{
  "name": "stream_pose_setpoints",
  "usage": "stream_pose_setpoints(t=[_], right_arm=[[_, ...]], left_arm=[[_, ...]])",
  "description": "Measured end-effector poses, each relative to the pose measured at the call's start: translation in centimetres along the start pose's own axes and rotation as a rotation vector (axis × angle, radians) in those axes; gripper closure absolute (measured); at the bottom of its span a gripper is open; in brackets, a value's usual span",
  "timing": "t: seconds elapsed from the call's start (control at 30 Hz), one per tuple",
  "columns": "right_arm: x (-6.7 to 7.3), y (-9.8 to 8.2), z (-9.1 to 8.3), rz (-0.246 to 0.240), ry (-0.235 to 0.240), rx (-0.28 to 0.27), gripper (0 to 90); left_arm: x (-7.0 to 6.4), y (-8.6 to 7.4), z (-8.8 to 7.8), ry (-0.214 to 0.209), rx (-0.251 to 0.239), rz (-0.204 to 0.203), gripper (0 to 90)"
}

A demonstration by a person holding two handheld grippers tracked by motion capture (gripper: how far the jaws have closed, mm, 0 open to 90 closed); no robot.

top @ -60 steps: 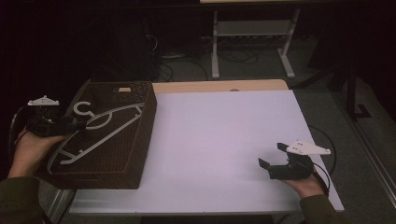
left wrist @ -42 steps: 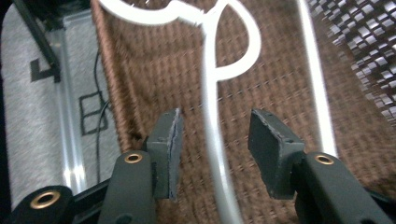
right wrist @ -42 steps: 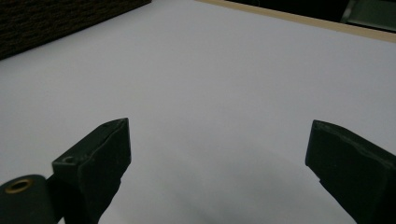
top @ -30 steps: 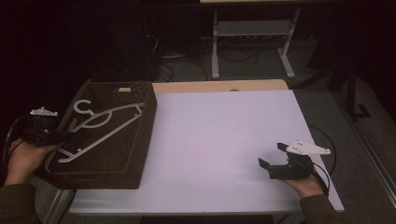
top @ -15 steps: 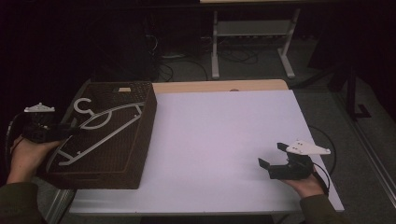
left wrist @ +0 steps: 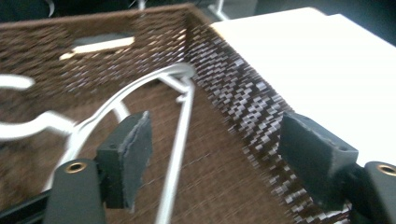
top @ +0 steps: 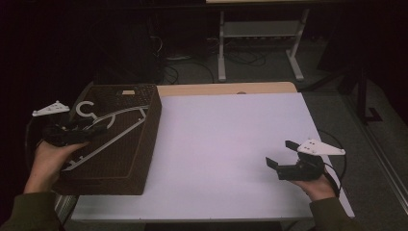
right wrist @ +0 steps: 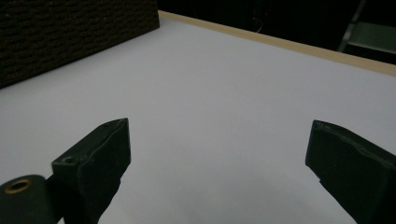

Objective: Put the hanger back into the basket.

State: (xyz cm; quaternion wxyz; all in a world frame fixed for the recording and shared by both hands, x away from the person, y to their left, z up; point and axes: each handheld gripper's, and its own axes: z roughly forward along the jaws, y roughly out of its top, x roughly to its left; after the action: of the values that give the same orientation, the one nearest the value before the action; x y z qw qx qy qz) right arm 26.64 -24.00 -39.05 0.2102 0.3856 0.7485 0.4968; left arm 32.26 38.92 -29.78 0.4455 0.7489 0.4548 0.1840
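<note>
Left gripper view puts the 2 black pads of the left gripper (left wrist: 212, 158) closest to the lens, standing well apart with nothing pressed between them; the jaws have just been opening. A thin bar of the white hanger (left wrist: 180, 135) runs up through the gap near the left pad, and I cannot tell whether it brushes that pad. The hanger lies inside the brown woven basket (left wrist: 243, 93), its curved shoulder leaning against the basket's wall.

Judging from this, the step in hand is letting the hanger go into the basket and pulling clear. To do it well, draw the left gripper straight back along the bar with the jaws kept wide, so neither pad snags the wire and drags it up over the rim.

In the high view the left gripper (top: 72, 132) hovers at the basket's (top: 144, 144) near-left rim, over the hanger (top: 108, 127), whose hook points to the far end. The right gripper (top: 281, 159) rests low over the white table (top: 216, 134) near its right edge, well apart from the basket, jaws wide and holding nothing.
</note>
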Motion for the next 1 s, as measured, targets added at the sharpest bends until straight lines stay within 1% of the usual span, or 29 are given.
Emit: stream_pose_setpoints(t=[0.13,0.23,0.3,0.33,0.37,0.4,0.43,0.47,0.5,0.53,0.6,0.7,0.73,0.77,0.8,0.83,0.9,0.93,1.0], right_arm=[[0.0,0.4,-0.1,0.005,0.005,-0.015,6.3],[-0.1,0.9,-0.3,0.014,0.021,-0.034,6.3],[-0.2,1.2,-0.3,0.016,0.030,-0.043,6.3],[-0.2,1.6,-0.4,0.015,0.036,-0.052,6.2],[-0.2,1.6,-0.4,0.015,0.036,-0.052,6.2],[-0.2,1.8,-0.4,0.011,0.042,-0.059,6.2],[-0.1,2.0,-0.4,0.010,0.044,-0.059,6.2],[-0.1,2.2,-0.3,0.013,0.054,-0.064,5.9],[0.0,2.4,-0.3,0.009,0.059,-0.067,5.7],[0.0,2.5,-0.3,0.005,0.061,-0.068,5.5],[0.1,3.0,-0.2,0.002,0.070,-0.077,4.7],[0.2,3.7,-0.2,-0.001,0.082,-0.089,3.8],[0.2,4.0,-0.2,-0.005,0.087,-0.092,3.6],[0.2,4.2,-0.2,0.000,0.095,-0.096,3.5],[0.2,4.3,-0.1,-0.004,0.098,-0.101,3.3],[0.2,4.6,-0.1,-0.003,0.099,-0.103,3.3],[0.1,4.8,-0.1,-0.005,0.104,-0.114,3.1],[0.1,4.9,-0.1,0.006,0.109,-0.116,3.0],[0.1,5.1,-0.2,0.007,0.114,-0.126,2.8]], left_arm=[[-1.3,0.2,0.5,-0.039,-0.044,0.001,21.6],[-2.3,0.2,0.8,-0.071,-0.070,0.016,19.8],[-3.1,0.2,1.0,-0.081,-0.096,0.024,17.5],[-3.4,0.2,1.1,-0.086,-0.103,0.032,16.8],[-3.9,0.2,1.2,-0.093,-0.121,0.038,16.8],[-4.1,0.2,1.3,-0.098,-0.124,0.042,16.0],[-4.6,0.2,1.5,-0.113,-0.136,0.045,15.2],[-5.1,0.2,1.6,-0.124,-0.149,0.038,14.7],[-5.3,0.2,1.7,-0.130,-0.150,0.049,14.5],[-5.9,0.2,2.0,-0.141,-0.169,0.048,14.1],[-6.7,0.3,2.3,-0.163,-0.180,0.056,13.5],[-7.9,0.3,3.0,-0.185,-0.190,0.081,12.1],[-8.3,0.3,3.3,-0.194,-0.199,0.079,11.2],[-8.6,0.3,3.5,-0.202,-0.206,0.084,10.4],[-9.1,0.3,3.8,-0.209,-0.222,0.088,10.3],[-9.3,0.3,3.9,-0.212,-0.226,0.094,10.2],[-9.9,0.3,4.3,-0.230,-0.244,0.094,9.1],[-10.2,0.3,4.5,-0.236,-0.251,0.100,8.9],[-10.8,0.3,5.0,-0.251,-0.254,0.111,8.2]])
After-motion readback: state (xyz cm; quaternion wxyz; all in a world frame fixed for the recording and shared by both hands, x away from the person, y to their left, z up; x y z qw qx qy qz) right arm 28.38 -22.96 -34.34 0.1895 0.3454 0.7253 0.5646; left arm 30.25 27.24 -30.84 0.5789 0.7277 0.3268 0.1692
